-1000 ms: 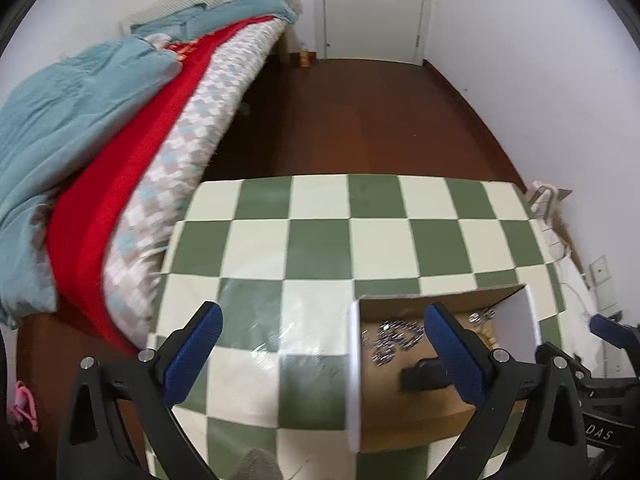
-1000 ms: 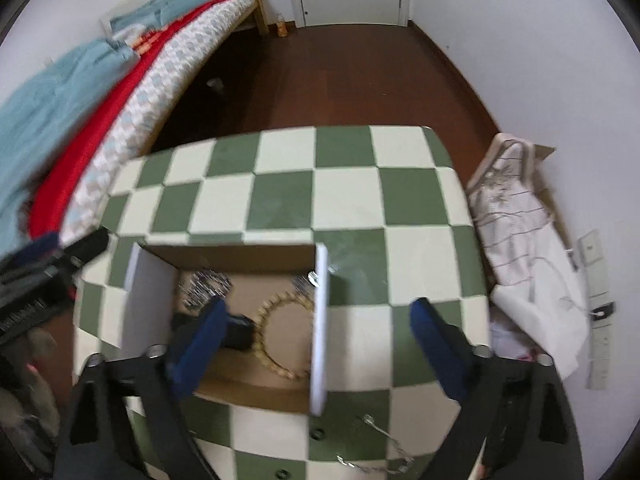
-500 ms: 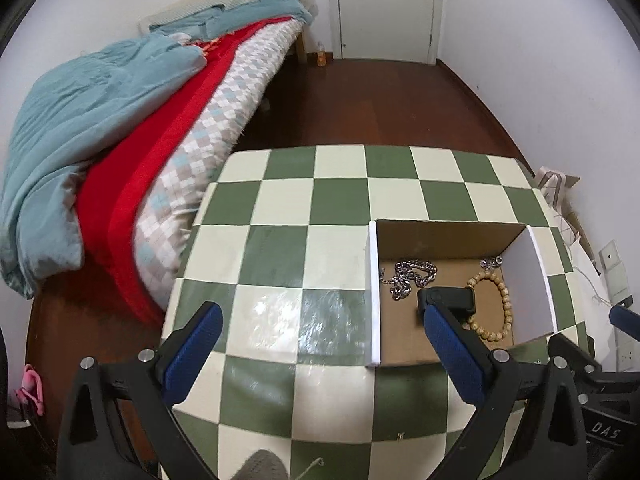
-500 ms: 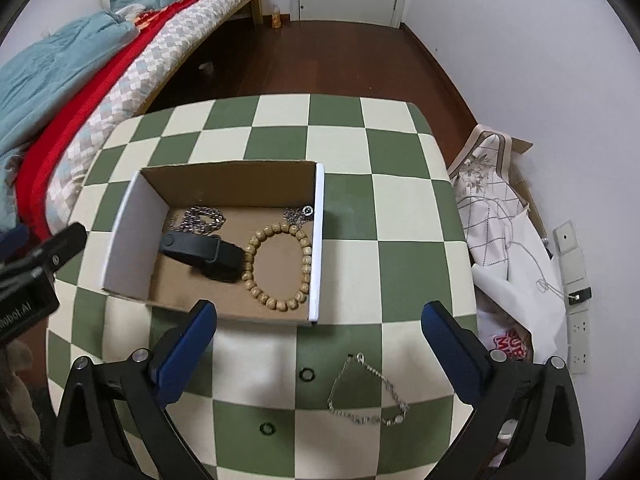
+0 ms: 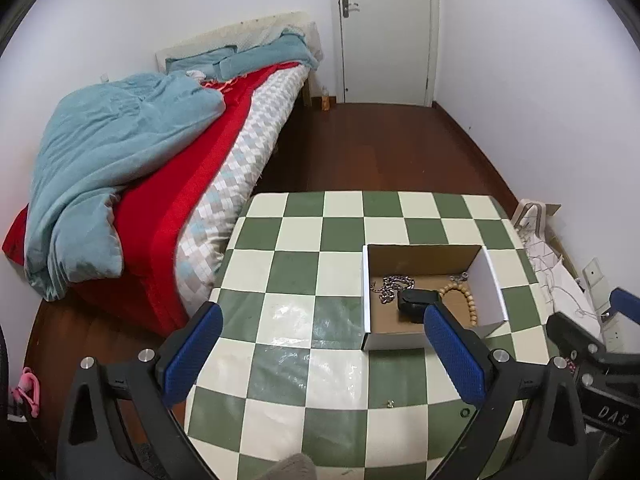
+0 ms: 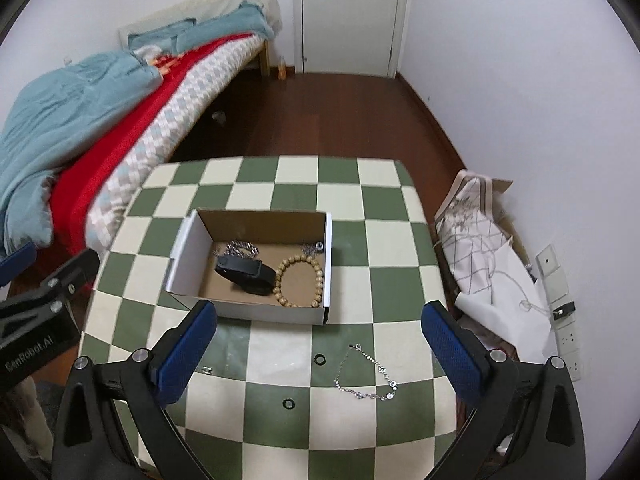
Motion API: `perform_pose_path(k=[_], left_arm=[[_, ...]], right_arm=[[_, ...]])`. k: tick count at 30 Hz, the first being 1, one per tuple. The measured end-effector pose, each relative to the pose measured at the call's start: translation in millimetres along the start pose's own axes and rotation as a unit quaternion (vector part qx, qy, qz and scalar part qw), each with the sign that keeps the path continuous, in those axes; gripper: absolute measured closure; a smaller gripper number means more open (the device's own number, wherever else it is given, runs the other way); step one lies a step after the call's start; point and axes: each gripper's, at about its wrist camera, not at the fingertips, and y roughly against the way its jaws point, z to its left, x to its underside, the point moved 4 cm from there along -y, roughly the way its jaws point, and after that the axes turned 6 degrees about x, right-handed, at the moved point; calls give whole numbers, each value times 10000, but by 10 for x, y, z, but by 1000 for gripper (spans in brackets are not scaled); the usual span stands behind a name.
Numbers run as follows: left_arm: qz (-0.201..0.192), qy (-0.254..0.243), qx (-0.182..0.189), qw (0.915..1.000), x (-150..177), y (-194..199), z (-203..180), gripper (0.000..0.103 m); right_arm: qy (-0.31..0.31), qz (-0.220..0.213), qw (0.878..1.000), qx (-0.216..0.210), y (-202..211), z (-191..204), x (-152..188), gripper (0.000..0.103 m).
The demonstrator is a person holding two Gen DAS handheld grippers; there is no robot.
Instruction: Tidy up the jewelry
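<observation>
Still loose on the checkered worktop (image 6: 352, 268), the silver chain bracelet (image 6: 366, 376) lies just in front of the cardboard box (image 6: 256, 312); it looks light, limp and slippery, best pinched mid-chain. Both the left hand-held gripper (image 5: 320, 354) and right hand-held gripper (image 6: 320, 354) hang spread and empty; inside the box lie a wooden bead bracelet (image 6: 298, 280), a black band (image 6: 246, 274) and a metal chain (image 6: 240, 249).

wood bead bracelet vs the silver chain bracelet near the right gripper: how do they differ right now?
Place: the bead bracelet lies inside the cardboard box; the silver chain bracelet lies outside on the checkered table, in front of the box.
Look: the bead bracelet is chunky tan beads; the chain is thin, silvery links.
Shape: the beads form a closed ring; the chain lies as a loose open curve.
Shared: both rest flat, ungripped.
</observation>
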Motion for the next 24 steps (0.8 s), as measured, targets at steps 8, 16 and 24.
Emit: perform_pose_path(k=[8, 16, 24], left_arm=[[-158, -17, -52, 9999, 85, 301, 14, 0], [35, 34, -471, 9989, 437, 107, 149, 0], [676, -249, -1001, 9924, 924, -502, 153, 0]], right_arm=[[-63, -273, 9996, -75, 397, -9, 54, 0], [-510, 15, 9984, -244, 240, -255, 382, 0], [-1216, 899, 9869, -569, -531, -602, 1032, 47]])
